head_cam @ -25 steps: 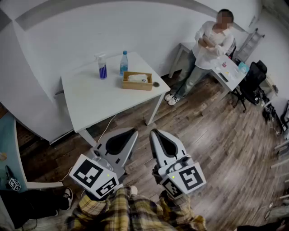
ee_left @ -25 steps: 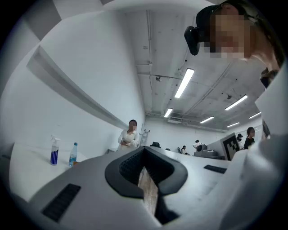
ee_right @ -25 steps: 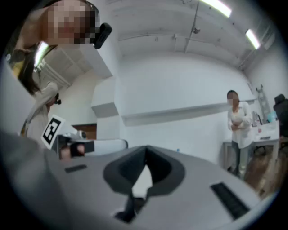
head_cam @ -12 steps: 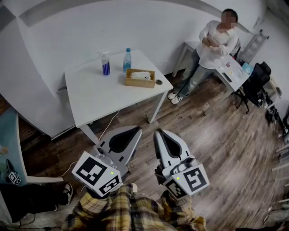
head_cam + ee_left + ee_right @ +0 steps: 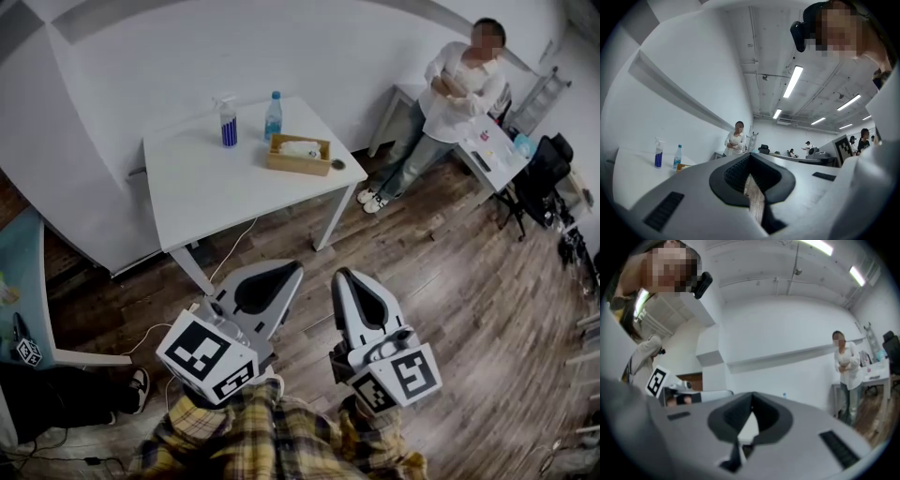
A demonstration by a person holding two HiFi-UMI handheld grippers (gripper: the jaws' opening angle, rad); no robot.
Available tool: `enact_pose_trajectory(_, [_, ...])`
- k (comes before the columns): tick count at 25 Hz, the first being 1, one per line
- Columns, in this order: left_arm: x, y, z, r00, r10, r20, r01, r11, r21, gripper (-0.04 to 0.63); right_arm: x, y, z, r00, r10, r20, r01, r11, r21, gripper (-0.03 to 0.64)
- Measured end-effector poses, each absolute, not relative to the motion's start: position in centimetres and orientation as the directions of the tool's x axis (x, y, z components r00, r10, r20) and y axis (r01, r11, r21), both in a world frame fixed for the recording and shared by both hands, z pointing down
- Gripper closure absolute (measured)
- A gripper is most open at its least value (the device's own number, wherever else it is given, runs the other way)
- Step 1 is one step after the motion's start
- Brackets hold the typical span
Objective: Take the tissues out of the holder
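Wooden holder [image 5: 298, 161] is sitting on the white table [image 5: 206, 192], carrying the tissues [image 5: 300, 147] beside a water bottle [image 5: 274, 115] and a spray bottle [image 5: 228, 122]. The left gripper [image 5: 289, 270] and right gripper [image 5: 343, 277] are hanging over the floor [image 5: 441, 272], well apart from the table, jaws pressed together and gripping nothing.

my left gripper [image 5: 292, 267] and my right gripper [image 5: 341, 274] have the same light grey plastic shell. inside the jaws there is black ribbed lining, which makes a dark drop shape. each gripper carries a white cube [image 5: 208, 356] with black square markers. my sleeves [image 5: 246, 433] are yellow checked cloth with dark lines.
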State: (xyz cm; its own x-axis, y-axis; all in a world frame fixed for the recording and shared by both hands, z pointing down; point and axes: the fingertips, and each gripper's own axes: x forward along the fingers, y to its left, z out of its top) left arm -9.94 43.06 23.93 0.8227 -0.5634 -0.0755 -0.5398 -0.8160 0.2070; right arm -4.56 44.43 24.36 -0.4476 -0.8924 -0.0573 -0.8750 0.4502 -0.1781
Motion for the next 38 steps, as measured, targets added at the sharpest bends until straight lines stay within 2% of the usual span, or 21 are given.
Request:
enact_pose_trajectory(11, [-10.4,37.1,24.8,0.810,-0.582,-0.071,-0.556,-0.801,0.221,0.578,-4.9,38.9,25.6,-0.452,-0.891,-0.031,-0.872,0.449,-0.195,0.606])
enact_pose_trajectory(23, [-9.5,23.9,25.0,0.849,-0.523,-0.069,-0.503,-0.842,0.197,0.578,-4.6,26.0,25.9,-0.406,-0.913,-0.034,-0.893,0.404,-0.197,0.606])
enact_pose_trajectory(38, [-7.3,15.4,26.8,0.875,-0.484,-0.033,-0.468,-0.860,0.201,0.578,-2.0,17.3,27.2,-0.352,-0.936,-0.022,-0.912,0.349,-0.215,0.606])
